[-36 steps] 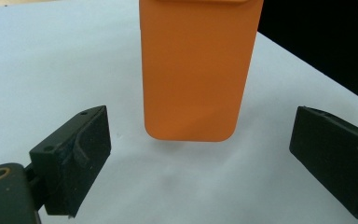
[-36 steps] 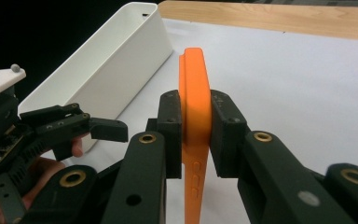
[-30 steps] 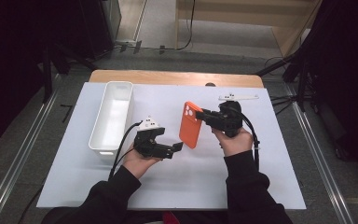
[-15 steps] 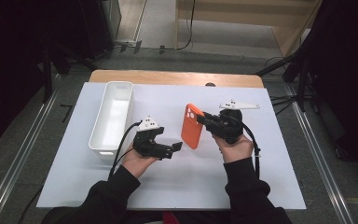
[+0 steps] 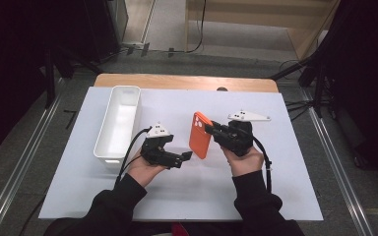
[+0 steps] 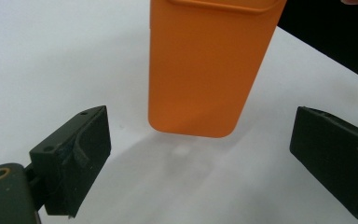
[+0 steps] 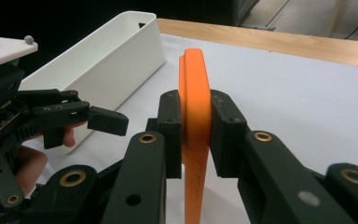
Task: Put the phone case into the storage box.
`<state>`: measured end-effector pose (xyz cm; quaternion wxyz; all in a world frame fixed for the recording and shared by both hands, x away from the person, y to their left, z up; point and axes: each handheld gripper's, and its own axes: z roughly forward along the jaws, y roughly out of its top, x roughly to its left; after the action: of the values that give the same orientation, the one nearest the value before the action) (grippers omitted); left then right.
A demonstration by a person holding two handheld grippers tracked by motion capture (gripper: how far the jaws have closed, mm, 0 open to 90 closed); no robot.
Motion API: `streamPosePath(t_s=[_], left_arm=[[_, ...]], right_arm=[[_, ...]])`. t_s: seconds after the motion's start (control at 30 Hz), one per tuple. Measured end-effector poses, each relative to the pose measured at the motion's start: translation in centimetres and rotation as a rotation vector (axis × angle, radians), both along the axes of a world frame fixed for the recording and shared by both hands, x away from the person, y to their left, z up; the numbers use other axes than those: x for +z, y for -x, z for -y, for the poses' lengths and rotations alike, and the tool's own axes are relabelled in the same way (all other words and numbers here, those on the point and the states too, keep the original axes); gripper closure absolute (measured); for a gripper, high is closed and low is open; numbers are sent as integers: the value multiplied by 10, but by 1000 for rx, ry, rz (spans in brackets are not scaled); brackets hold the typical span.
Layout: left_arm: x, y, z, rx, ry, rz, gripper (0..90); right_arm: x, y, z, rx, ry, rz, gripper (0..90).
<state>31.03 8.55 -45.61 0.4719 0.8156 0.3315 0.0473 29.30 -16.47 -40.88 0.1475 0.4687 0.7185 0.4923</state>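
Your right gripper (image 5: 212,131) is clamped on the orange phone case (image 5: 200,135), both jaws pressed flat against its faces, as the right gripper view shows with the case (image 7: 195,107) standing on edge between them. Seen from the high view, the case hangs near the middle of the white table cover (image 5: 275,162), tilted, with its lower end close to the surface, and your left gripper (image 5: 183,156) sits just at 8 o'clock of it, jaws spread wide and holding nothing. The left gripper view looks straight at the case's broad back (image 6: 205,74), whose bottom edge floats just above its own shadow, centred between the two open jaws.

This looks like a handover from right to left, so line it up cleanly. Bring the left gripper toward 2 o'clock until the lower end of the case sits well inside the gap, not merely at the jaw tips. Grip the free lower part, apart from the right jaws, so the two grippers do not collide. Hold the right clamp firm until the left one has closed. The white bin (image 5: 119,123) stands at 10 o'clock of the left hand (image 5: 142,169); mind its wall as you swing.
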Motion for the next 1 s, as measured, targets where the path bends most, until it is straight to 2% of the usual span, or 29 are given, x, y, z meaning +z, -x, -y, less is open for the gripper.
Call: streamPosePath(t_s=[0.13, 0.33, 0.43, 0.53, 0.6, 0.7, 0.77, 0.83, 1.0], left_arm=[[3, -1, 0, -4, -6, 21, 52], [8, -3, -1, -16, -7, 30, 51], [11, -4, -1, -38, -4, 40, 47], [14, -6, 0, -49, -13, 45, 0], [16, -6, 1, -61, -18, 68, 0], [20, -6, 3, -92, -26, 80, 0], [22, -6, 4, -97, -19, 80, 0], [23, -7, 5, -100, -36, 74, 0], [25, -11, 8, -96, -44, 73, 0]], right_arm=[[-1, 2, -3, -2, -3, 15, 747], [-1, 4, -6, -3, -10, 30, 746], [-2, 4, -6, 2, -17, 22, 746], [-2, 4, -7, 1, -22, 13, 746], [-2, 4, -7, 2, -22, 14, 746], [-1, 4, -7, 4, -29, 14, 747], [-1, 5, -8, 5, -32, 10, 746], [-1, 5, -8, 6, -36, 8, 746], [0, 5, -9, 11, -42, -2, 746]])
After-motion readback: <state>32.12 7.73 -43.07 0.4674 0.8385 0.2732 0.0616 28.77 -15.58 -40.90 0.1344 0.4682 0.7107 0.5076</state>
